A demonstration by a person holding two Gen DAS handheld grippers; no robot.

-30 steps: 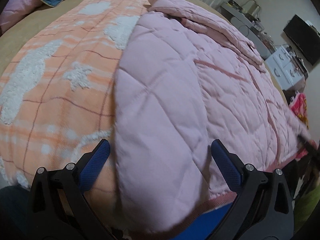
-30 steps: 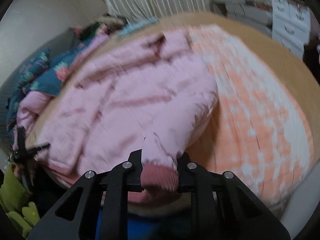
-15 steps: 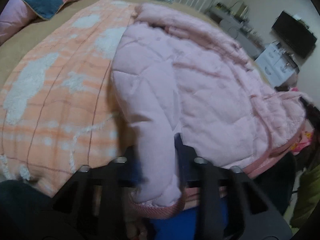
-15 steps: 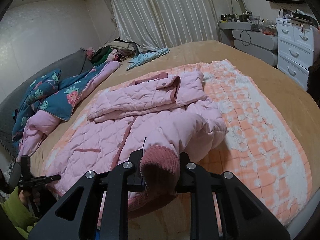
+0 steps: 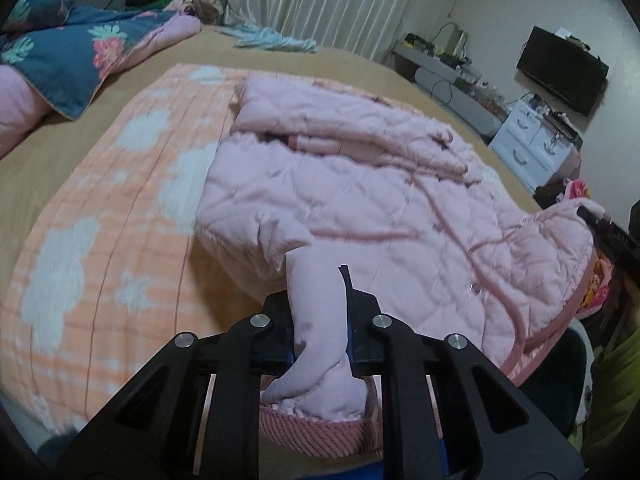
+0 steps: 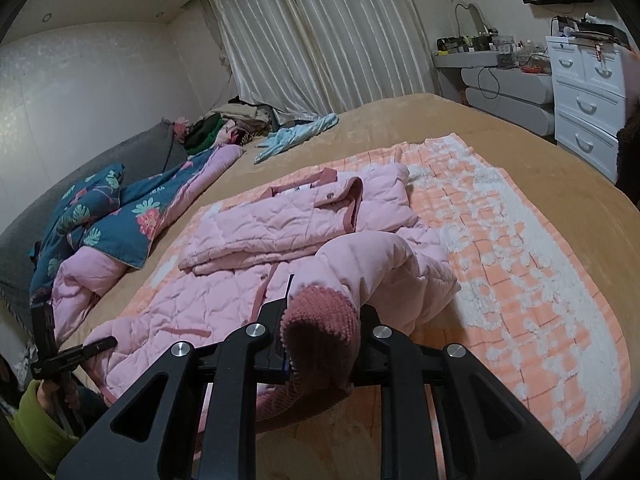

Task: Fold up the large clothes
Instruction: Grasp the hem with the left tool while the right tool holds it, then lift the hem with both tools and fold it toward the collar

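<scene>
- A pink quilted jacket lay spread on an orange-and-white checked blanket that covered part of a tan bed.
- The jacket's upper part, with its darker pink collar, lay folded over the body.
- The left tool was clamped on a fold of the jacket's pale pink fabric near the ribbed hem, which hung below the jaws.
- The right tool was closed on the knitted dark-pink cuff of a sleeve, which arched up from the jacket to the jaws.
- A blue floral quilt lay bunched at the far side of the bed, apart from the jacket.
- White drawers stood beside the bed, curtains behind it.
</scene>
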